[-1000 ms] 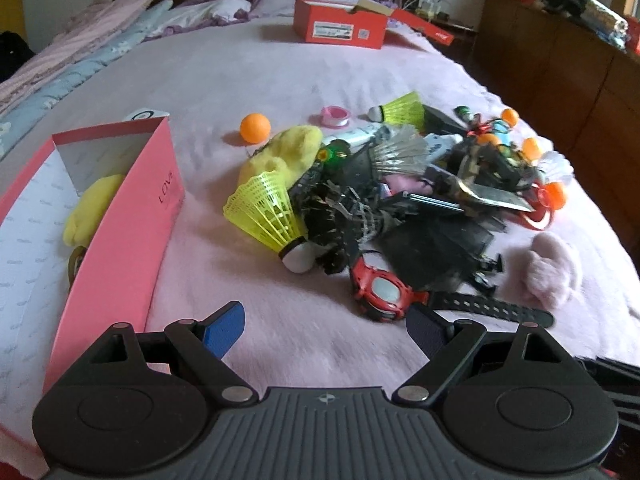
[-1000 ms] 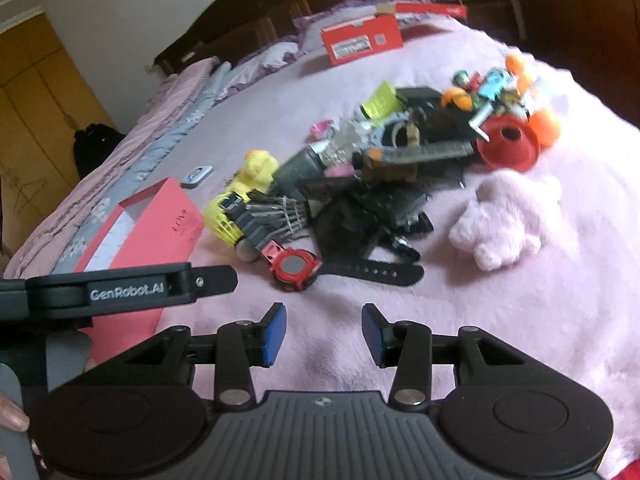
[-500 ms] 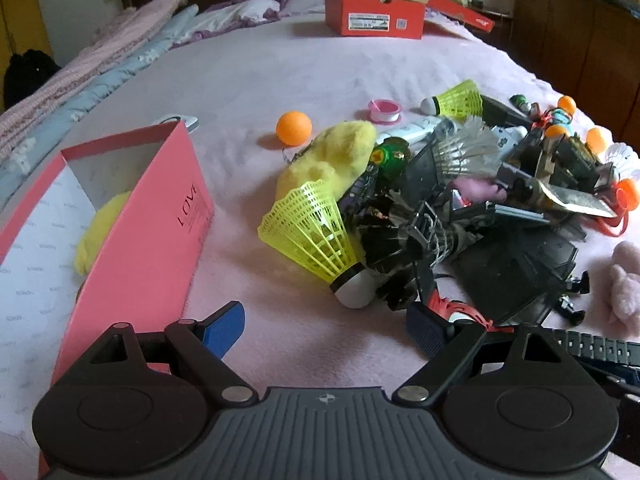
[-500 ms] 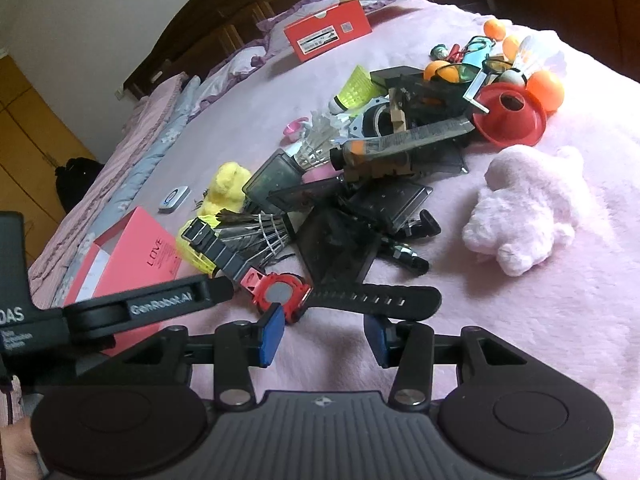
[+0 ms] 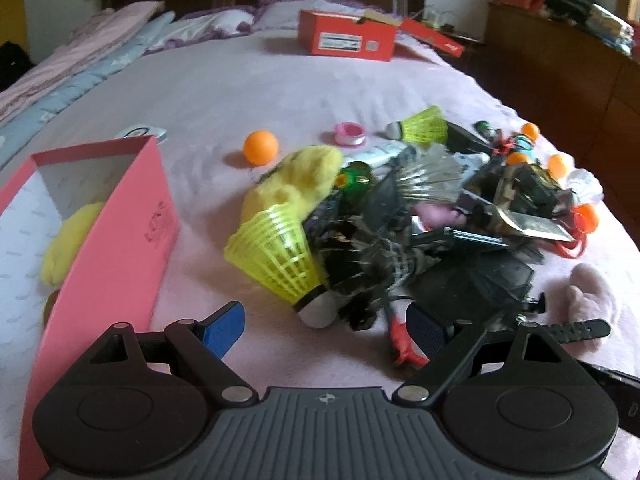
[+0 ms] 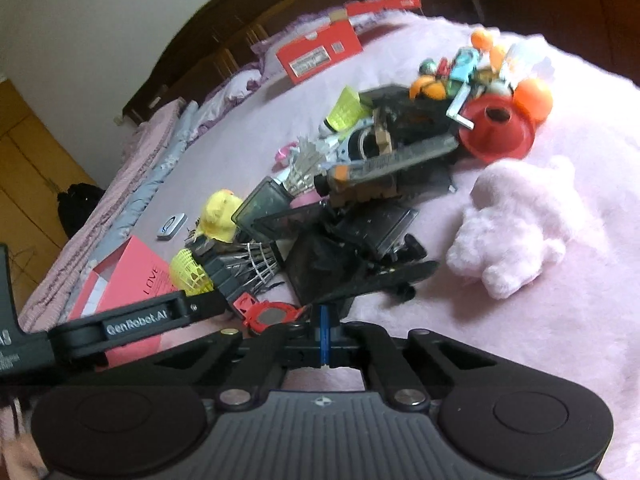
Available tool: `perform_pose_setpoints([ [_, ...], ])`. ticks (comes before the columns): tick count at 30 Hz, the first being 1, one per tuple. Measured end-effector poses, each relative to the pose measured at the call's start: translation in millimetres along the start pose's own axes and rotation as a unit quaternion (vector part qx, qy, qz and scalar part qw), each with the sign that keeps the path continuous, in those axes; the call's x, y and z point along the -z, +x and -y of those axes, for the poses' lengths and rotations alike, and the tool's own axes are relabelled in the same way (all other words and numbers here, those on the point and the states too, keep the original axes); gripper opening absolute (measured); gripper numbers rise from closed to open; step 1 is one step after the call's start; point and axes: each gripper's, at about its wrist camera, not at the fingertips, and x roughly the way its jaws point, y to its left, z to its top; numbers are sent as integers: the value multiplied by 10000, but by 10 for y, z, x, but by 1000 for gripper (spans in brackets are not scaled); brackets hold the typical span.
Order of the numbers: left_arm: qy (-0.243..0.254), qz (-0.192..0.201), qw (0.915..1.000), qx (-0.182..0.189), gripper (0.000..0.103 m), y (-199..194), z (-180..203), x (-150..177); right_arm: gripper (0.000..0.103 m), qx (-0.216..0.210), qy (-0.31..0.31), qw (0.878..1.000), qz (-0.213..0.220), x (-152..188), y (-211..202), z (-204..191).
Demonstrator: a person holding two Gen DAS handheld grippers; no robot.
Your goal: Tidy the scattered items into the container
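left tongs (image 5: 322, 322): tipped down over the bed, blue pads (image 5: 222, 324) standing wide apart with nothing pinched between them.
right tongs (image 6: 325, 334): tipped down at the near edge of the pile, the two blue pads pressed together; the black strap (image 6: 380, 282) of the watch runs right to their tips, but whether any of it is pinched cannot be told.
watch (image 6: 272, 316): red case lying on the bed just left of the right tongs' tips, strap stretching up and right from them.
yellow shuttlecock (image 5: 280, 258): lies on the bed ahead of the left tongs, between the lines of the two pads, its white cork end nearest them, not touched.
pink box (image 5: 120, 216): open, on the left side of the bed beside the left tongs' left pad; a yellow soft thing (image 5: 66, 240) lies inside.
pile (image 5: 460, 216): dark cases, feather shuttlecocks and small orange balls heaped right of the box, ahead of both tongs.
orange ball (image 5: 261, 148): alone on the bed beyond the pile's left edge.
pink plush toy (image 6: 520, 228): on the bed right of the pile, well clear of the right tongs.
red shoebox (image 5: 346, 38): far up the bed near the pillows.
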Motion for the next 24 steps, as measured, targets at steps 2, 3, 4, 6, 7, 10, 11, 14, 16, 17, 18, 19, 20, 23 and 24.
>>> perform_pose_setpoints([
  [2, 109, -35, 9999, -114, 88, 51, 60, -2, 1, -55, -13, 10000, -8, 21, -36, 30],
  [3, 114, -58, 9998, -179, 88, 66, 72, 7, 1, -63, -5, 10000, -27, 28, -45, 43],
  [4, 114, -81, 9996, -245, 88, 79, 82, 17, 2, -65, 21, 9999, -75, 28, -39, 56],
  [6, 13, -86, 9998, -201, 88, 51, 41, 54, 14, -109, 169, 9996, -172, 31, -31, 85],
  [7, -39, -69, 9997, -233, 88, 30, 13, 73, 24, -135, 255, 9993, -218, 33, -29, 99],
  [10, -182, 4, 9992, -349, 89, -27, -67, 112, 42, -260, 405, 9987, -189, 44, -38, 112],
  [11, -196, 51, 9991, -382, 92, -35, -81, 98, 42, -252, 391, 9988, -157, 42, -31, 102],
  [14, -121, 167, 9987, -473, 97, -34, -82, 34, 42, -224, 421, 9988, -108, 28, 7, 83],
  [16, 11, 214, 9983, -536, 97, -19, -54, -14, 39, -201, 492, 9985, -102, 14, 39, 83],
  [17, 49, 213, 9981, -579, 97, -14, -42, -20, 38, -187, 538, 9983, -98, 7, 53, 86],
  [18, 84, 210, 9978, -623, 97, -10, -31, -25, 36, -168, 572, 9982, -95, 1, 66, 87],
  [19, 119, 206, 9975, -667, 97, -6, -21, -30, 36, -147, 588, 9981, -97, -3, 77, 89],
  [20, 70, 191, 9976, -663, 97, -20, -40, -8, 36, -127, 589, 9981, -101, -3, 84, 91],
  [23, -97, 142, 9978, -637, 98, -68, -107, 64, 28, -80, 561, 9984, -75, 4, 91, 100],
  [24, -170, 141, 9977, -636, 99, -79, -136, 83, 20, -65, 544, 9985, -75, 3, 97, 105],
])
